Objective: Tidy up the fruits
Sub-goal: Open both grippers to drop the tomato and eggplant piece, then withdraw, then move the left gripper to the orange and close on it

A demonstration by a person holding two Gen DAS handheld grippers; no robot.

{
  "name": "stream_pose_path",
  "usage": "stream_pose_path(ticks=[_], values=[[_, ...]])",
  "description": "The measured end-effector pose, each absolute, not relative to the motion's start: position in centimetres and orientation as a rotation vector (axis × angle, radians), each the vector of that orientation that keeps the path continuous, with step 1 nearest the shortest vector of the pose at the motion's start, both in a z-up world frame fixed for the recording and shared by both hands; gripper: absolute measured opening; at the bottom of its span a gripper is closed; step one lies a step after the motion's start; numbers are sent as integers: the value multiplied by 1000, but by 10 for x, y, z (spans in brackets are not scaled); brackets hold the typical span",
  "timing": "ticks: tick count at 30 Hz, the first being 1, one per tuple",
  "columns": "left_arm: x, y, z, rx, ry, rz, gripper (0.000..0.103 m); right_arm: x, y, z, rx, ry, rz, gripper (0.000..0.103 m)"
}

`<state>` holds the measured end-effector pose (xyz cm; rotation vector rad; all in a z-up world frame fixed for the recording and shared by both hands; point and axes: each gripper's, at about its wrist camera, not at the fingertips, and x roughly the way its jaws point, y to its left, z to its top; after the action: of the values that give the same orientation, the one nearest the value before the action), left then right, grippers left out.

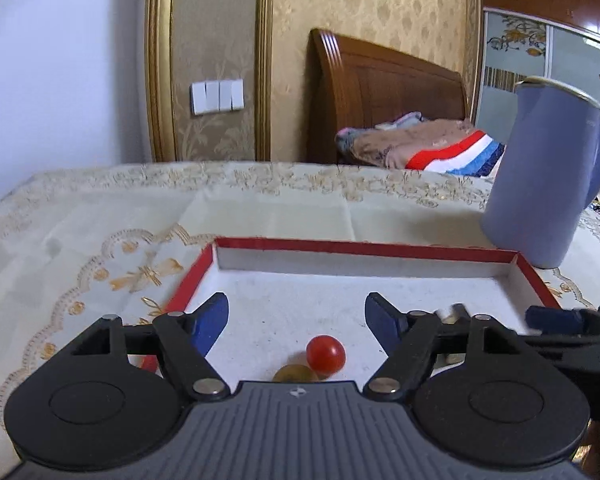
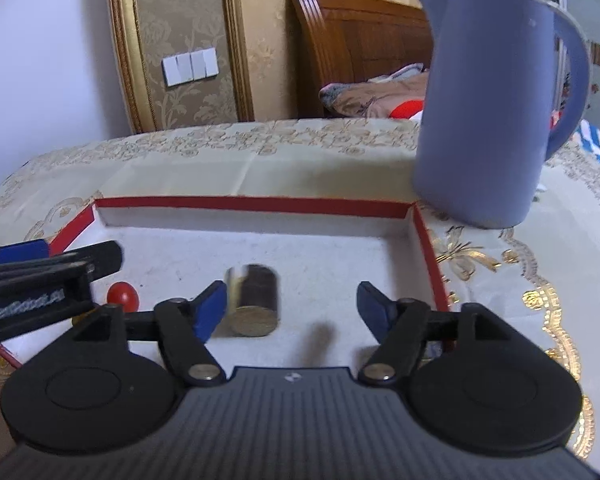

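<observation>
A shallow white tray with a red rim (image 1: 364, 249) (image 2: 256, 202) lies on the table. In it sit a red cherry tomato (image 1: 325, 353) (image 2: 122, 297) and a small brownish round fruit (image 1: 296, 373), partly hidden by my gripper body. My left gripper (image 1: 296, 320) is open and empty just above them. My right gripper (image 2: 292, 308) is open and empty over the tray. A blurred dark cylinder with a gold end (image 2: 253, 305) lies just right of its left finger (image 2: 209, 312). The left gripper also shows at the left of the right wrist view (image 2: 40, 276).
A tall blue jug (image 1: 548, 176) (image 2: 492, 112) stands on the embroidered tablecloth (image 1: 100, 240) just beyond the tray's far right corner. A wooden bed with folded bedding (image 1: 412, 140) and a wall lie behind the table.
</observation>
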<state>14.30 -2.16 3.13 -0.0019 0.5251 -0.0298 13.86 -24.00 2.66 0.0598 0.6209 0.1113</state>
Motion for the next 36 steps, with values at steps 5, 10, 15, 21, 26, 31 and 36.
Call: stream_pose_path(ticks=[5,10,15,21,26,31,36], values=[[105,-17,39,42,427,39,75,120,-247,34,77,562,84,79],[63,-9,35,32,395,33,76,89,-254,35,99,523,73,82],[29,10,30,-68,385,23,76,47,-268,27,152,494,78,82],[4,19,19,-71,420,13,76,-1,-286,23,195,456,40,94],[-20,19,18,-69,406,-17,76,-28,-288,13,145,450,21,94],[-33,11,9,-32,423,-17,76,-44,-300,12,204,429,5,94],[-40,7,3,-4,443,-7,76,-49,-295,12,158,436,8,100]])
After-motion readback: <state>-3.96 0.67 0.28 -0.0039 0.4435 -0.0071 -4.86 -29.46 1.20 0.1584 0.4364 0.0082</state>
